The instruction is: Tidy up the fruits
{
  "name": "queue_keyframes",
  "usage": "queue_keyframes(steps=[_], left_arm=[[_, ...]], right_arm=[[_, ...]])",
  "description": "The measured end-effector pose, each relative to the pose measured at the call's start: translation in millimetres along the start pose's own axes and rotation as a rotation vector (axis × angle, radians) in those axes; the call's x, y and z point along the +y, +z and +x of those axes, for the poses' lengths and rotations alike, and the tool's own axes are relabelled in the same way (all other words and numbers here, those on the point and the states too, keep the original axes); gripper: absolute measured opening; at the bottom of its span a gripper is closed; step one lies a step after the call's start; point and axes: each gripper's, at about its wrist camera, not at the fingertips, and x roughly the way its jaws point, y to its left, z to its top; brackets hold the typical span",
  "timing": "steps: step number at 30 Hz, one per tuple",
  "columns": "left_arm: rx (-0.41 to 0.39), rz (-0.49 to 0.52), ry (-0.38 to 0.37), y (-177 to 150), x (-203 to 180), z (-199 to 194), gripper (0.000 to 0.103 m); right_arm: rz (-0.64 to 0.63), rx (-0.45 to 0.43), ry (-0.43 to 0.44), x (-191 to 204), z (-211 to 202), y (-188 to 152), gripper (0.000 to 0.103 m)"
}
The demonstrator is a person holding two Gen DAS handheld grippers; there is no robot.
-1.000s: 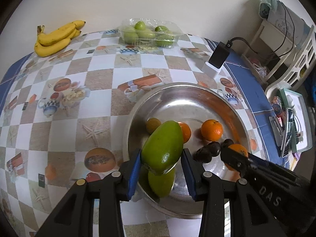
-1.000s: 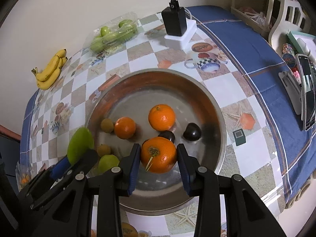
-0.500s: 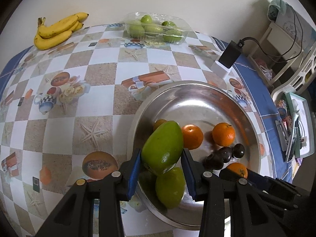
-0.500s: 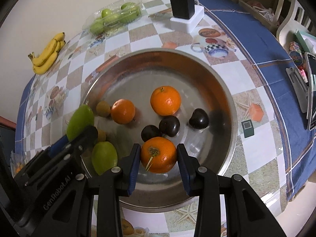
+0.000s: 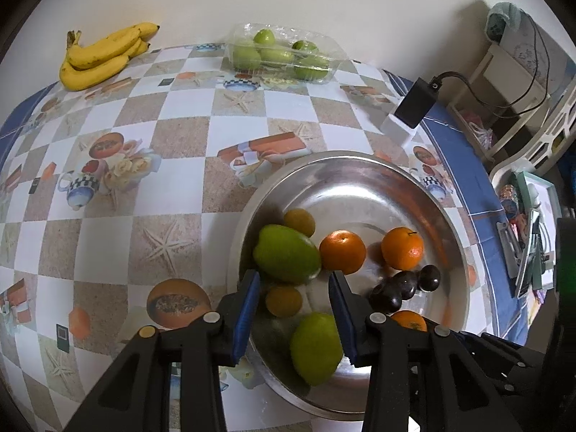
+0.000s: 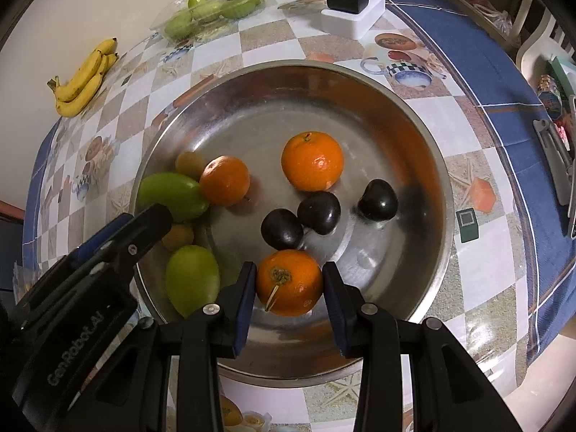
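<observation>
A steel bowl (image 5: 345,154) (image 6: 298,64) holds two oranges (image 6: 311,160), three dark plums (image 6: 318,212), small yellow fruits (image 6: 189,163) and a green mango (image 6: 192,280). Another green mango (image 5: 286,253) (image 6: 169,196) lies on its side at the bowl's left slope, against an orange. It is just beyond my left gripper (image 5: 293,288), whose pads stand apart without pressing on it; a small yellow fruit (image 5: 283,300) shows below the gap. My right gripper (image 6: 289,284) is shut on an orange (image 6: 289,282), low over the bowl's near floor.
A bunch of bananas (image 5: 100,55) and a clear box of green fruit (image 5: 284,54) lie at the table's far edge by the wall. A black charger on a white block (image 5: 414,104) stands behind the bowl. Shelves and clutter crowd the right side.
The green mango has left the left gripper's pads and tipped over flat into the bowl. The right gripper has sunk lower over the bowl with its orange.
</observation>
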Motion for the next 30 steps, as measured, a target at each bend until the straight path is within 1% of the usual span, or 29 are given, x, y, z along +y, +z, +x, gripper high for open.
queue_keyframes(steps=[6,12,19,21,22,23,24,25,27,28,29,30], left_arm=[[0.000,-0.008,-0.002,1.7,1.8,-6.9,0.043],[-0.007,-0.018,0.038,3.1,7.8,-16.9,0.044],[0.010,-0.069,0.156,1.1,32.2,-17.7,0.047],[0.018,-0.073,0.195,0.3,38.3,-17.1,0.050],[0.020,-0.076,0.209,-0.2,40.7,-17.0,0.057],[0.024,-0.081,0.232,-0.8,43.9,-16.5,0.064],[0.027,-0.084,0.253,-1.4,46.5,-15.9,0.066],[0.029,-0.085,0.265,-2.0,48.2,-15.7,0.067],[0.034,-0.088,0.287,-2.8,52.4,-14.5,0.074],[0.037,-0.091,0.294,-3.3,54.3,-13.9,0.081],[0.038,-0.092,0.299,-2.9,55.4,-13.7,0.084],[0.037,-0.092,0.306,-3.1,56.4,-13.7,0.085]], right_arm=[[0.009,-0.015,0.008,-1.3,-2.9,1.1,0.039],[0.014,-0.044,0.015,-2.7,-10.9,1.3,0.039],[0.017,-0.061,0.015,-1.5,-13.4,1.5,0.039],[0.014,-0.071,0.015,-0.5,-14.6,1.8,0.040],[0.014,-0.075,0.017,-0.3,-15.3,2.2,0.047],[0.014,-0.079,0.018,-0.3,-15.6,2.6,0.057],[0.015,-0.081,0.017,0.0,-15.4,3.1,0.060],[0.015,-0.083,0.015,0.0,-15.2,3.2,0.061],[0.011,-0.085,0.015,0.8,-14.8,3.2,0.061],[0.008,-0.088,0.015,1.6,-14.7,3.4,0.064],[0.006,-0.089,0.014,2.1,-14.3,3.5,0.068],[0.004,-0.091,0.012,2.4,-14.1,3.8,0.070]])
